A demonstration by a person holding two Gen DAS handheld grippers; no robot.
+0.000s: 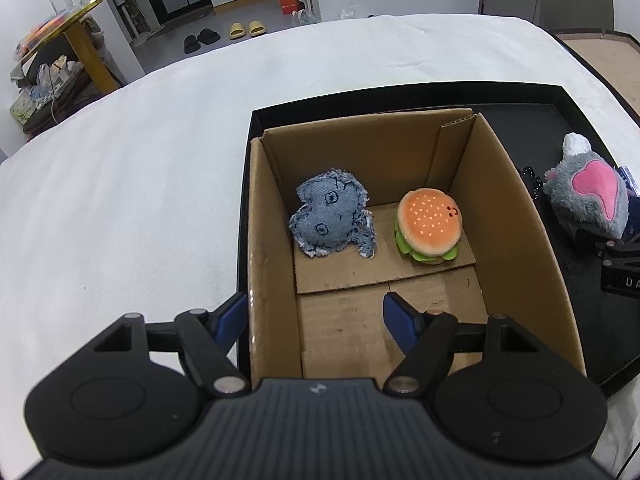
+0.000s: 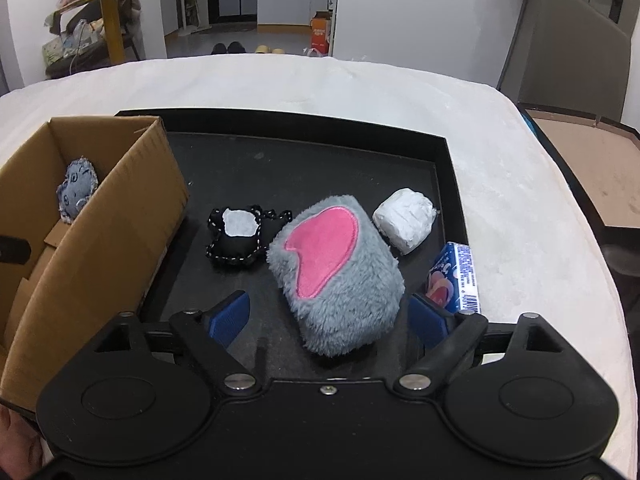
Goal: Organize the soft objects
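Fluff makes the grey-and-pink plush [image 2: 334, 276], lying on the black tray [image 2: 440, 184] between the right gripper [image 2: 334, 318]'s spread, untouching jaws, light and squashy, best pinched across its thick middle.

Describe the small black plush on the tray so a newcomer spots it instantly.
Start at the black tray, right of the cardboard box. Between the box and the grey furry toy with the pink patch lies the small black plush. Only it has white dashed stitching and a white patch.
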